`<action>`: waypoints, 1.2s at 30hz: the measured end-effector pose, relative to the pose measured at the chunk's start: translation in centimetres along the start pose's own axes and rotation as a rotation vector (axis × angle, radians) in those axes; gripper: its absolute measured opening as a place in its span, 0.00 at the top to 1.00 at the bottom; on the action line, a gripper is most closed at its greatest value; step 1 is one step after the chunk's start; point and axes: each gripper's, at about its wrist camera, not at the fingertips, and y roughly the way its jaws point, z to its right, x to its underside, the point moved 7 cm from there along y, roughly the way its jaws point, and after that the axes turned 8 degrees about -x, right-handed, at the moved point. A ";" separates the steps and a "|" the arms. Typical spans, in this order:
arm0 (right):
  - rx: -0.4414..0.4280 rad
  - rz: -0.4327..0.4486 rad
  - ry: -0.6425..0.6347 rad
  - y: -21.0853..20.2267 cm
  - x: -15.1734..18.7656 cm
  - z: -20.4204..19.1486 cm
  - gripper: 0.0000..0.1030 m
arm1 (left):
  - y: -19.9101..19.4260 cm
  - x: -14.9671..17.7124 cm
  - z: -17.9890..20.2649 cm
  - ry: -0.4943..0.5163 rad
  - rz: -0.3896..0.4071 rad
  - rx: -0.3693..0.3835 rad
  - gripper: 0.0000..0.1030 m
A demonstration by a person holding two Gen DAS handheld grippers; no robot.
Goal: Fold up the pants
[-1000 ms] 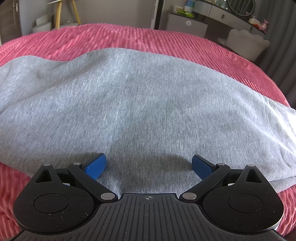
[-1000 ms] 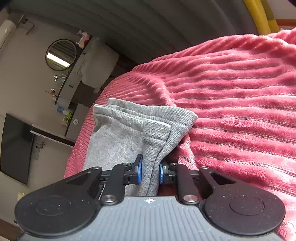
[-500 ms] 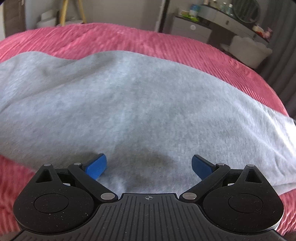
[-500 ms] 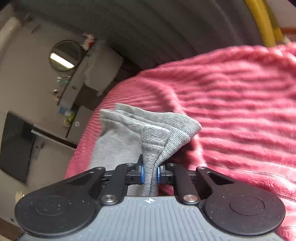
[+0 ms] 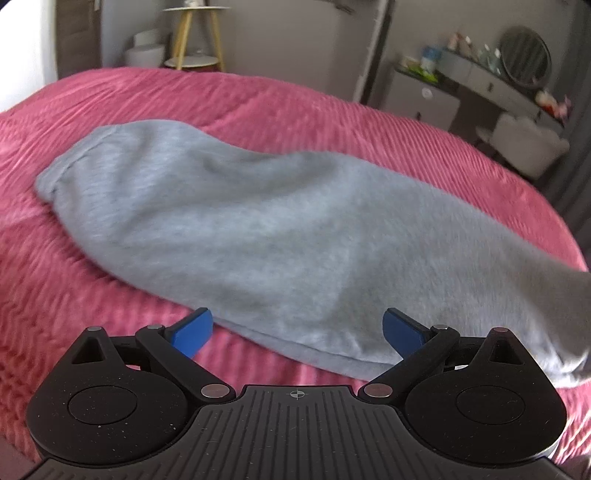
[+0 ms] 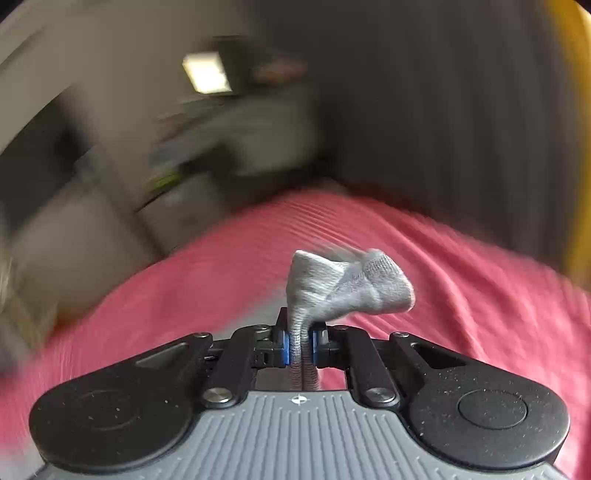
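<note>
Grey sweatpants (image 5: pixel 258 229) lie lengthwise across a pink ribbed bedspread (image 5: pixel 314 110), waistband end at the far left. My left gripper (image 5: pixel 297 330) is open and empty, hovering just above the pants' near edge, blue pads (image 5: pixel 192 330) either side of the fold. My right gripper (image 6: pixel 299 349) is shut on the bunched grey ribbed cuffs of the pants (image 6: pixel 347 284), lifted above the bedspread (image 6: pixel 184 280). The right wrist view is motion-blurred.
A yellow-legged stool (image 5: pixel 195 33) stands beyond the bed at the back left. A dresser with a round mirror (image 5: pixel 524 51) and a white chair (image 5: pixel 532 144) stand at the right. Blurred furniture (image 6: pixel 207 147) shows beyond the bed in the right wrist view.
My right gripper has closed on the cuffs and swung up, lifting them off the bed. My left gripper has pulled back, so the whole pants length now shows.
</note>
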 end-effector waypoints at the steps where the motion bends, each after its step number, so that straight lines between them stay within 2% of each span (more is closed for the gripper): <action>1: -0.054 -0.004 -0.123 0.0 0.0 -4.2 0.90 | -0.2 -0.2 -0.7 -0.028 0.003 0.008 0.02; 3: -0.225 -0.079 -0.339 0.3 2.5 -13.0 0.90 | -0.4 -0.4 -2.0 -0.076 0.001 0.021 0.02; 5: -0.339 -0.176 -0.611 0.7 8.6 -20.7 0.90 | -0.3 -0.3 -3.0 -0.112 -0.008 0.027 0.02; 6: -0.370 -0.214 -0.714 1.1 11.7 -23.1 0.90 | -0.2 0.0 -3.5 -0.123 -0.014 0.026 0.02; 8: -0.412 -0.337 -0.829 2.5 18.3 -25.9 0.89 | 0.0 1.0 -4.2 -0.134 -0.033 0.021 0.02; 9: -0.419 -0.428 -0.841 3.6 21.6 -26.4 0.87 | 0.3 1.5 -4.6 -0.157 -0.067 0.030 0.02; 10: -0.398 -0.475 -0.851 4.4 24.0 -26.5 0.85 | 0.6 1.9 -5.0 -0.200 -0.105 0.062 0.02; 12: -0.357 -0.374 -0.906 3.8 25.1 -26.8 0.85 | 0.8 1.9 -5.6 -0.256 -0.110 0.100 0.02; 13: -0.348 -0.371 -0.905 3.6 25.0 -26.8 0.85 | 0.9 1.8 -5.9 -0.275 -0.103 0.101 0.02; 16: -0.365 -0.376 -0.820 2.8 23.4 -26.4 0.87 | 1.9 1.7 -5.4 -0.274 -0.131 0.091 0.02; 19: -0.403 -0.312 -0.775 1.1 22.1 -27.0 0.87 | 1.8 1.8 -4.6 -0.234 -0.129 0.090 0.02; 21: -0.418 -0.303 -0.779 0.7 22.5 -26.9 0.87 | 1.6 1.7 -4.7 -0.228 -0.112 0.088 0.02; 24: -0.407 -0.374 -0.817 0.6 24.6 -25.9 0.86 | 1.6 1.9 -5.0 -0.251 -0.118 0.087 0.02; 26: -0.423 -0.365 -0.829 -0.1 24.8 -25.9 0.82 | 1.7 2.0 -5.0 -0.255 -0.123 0.081 0.02; 27: -0.450 -0.360 -0.807 -0.5 24.4 -26.0 0.73 | 1.8 1.9 -5.0 -0.249 -0.125 0.079 0.02; 28: -0.487 -0.369 -0.770 -1.0 23.9 -26.0 0.59 | 1.8 2.0 -4.9 -0.241 -0.127 0.073 0.02; 30: -0.580 -0.408 -0.670 -1.8 22.8 -25.7 0.47 | 1.7 1.9 -4.7 -0.227 -0.129 0.071 0.02; 31: -0.611 -0.387 -0.596 -2.5 21.8 -25.2 0.39 | 1.6 1.8 -4.6 -0.217 -0.130 0.069 0.02; 32: -0.618 -0.358 -0.512 -2.9 20.5 -24.3 0.33 | 1.4 1.6 -4.3 -0.206 -0.117 0.066 0.02; 33: -0.607 -0.328 -0.403 -3.1 19.0 -23.1 0.18 | 1.0 1.3 -3.9 -0.194 -0.093 0.066 0.02; 34: -0.584 -0.298 -0.282 -3.1 17.7 -21.5 0.10 | 0.6 0.7 -3.1 -0.173 -0.058 0.081 0.02; 36: -0.519 -0.268 -0.058 -2.5 15.6 -17.7 0.10 | 0.0 -0.3 -0.8 -0.130 -0.024 0.126 0.02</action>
